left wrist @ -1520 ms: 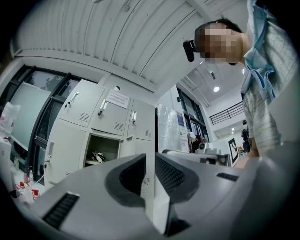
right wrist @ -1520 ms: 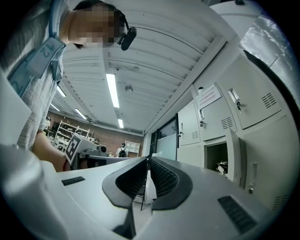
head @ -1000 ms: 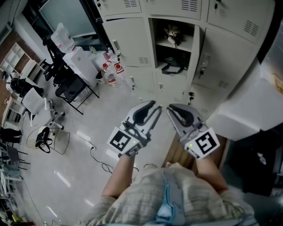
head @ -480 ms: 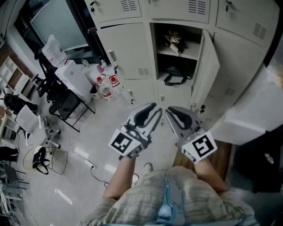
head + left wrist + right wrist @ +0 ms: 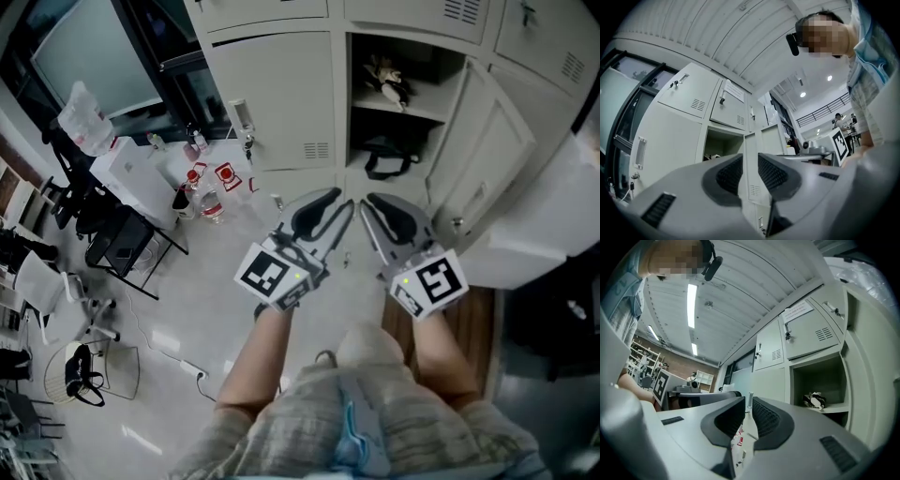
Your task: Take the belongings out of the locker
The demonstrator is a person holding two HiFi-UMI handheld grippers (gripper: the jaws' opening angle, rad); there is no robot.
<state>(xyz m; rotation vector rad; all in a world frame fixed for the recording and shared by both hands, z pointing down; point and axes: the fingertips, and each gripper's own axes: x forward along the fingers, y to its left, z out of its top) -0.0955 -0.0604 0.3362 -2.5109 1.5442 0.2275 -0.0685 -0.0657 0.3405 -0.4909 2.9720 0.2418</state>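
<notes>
A: Where's the stuff?
B: Both bits in the open locker (image 5: 405, 112). Top shelf: small black-and-white bundle (image 5: 389, 77), can't tell what it is. Shelf below: black bag (image 5: 389, 157) w/ its handle hanging over the front edge.

A: Tongs?
B: Left gripper (image 5: 349, 208) and right gripper (image 5: 366, 204) side by side, held out in front of the locker, pointing at it, well short of the opening. Each has its jaws a narrow slit apart w/ nothing btw them; you see locker fronts through the gap.

A: Anything in the way?
B: The door (image 5: 483, 155) is swung out on the R of the opening, just beyond the right gripper. Other locker doors round it are closed.

A: And off to the side?
B: On the floor (image 5: 187, 309) L of the lockers: bottles (image 5: 202, 192) w/ red labels, next to a dark folding table (image 5: 131, 239) and a white box (image 5: 127, 164). A cable (image 5: 178, 361) runs across the floor nearer the person.
</notes>
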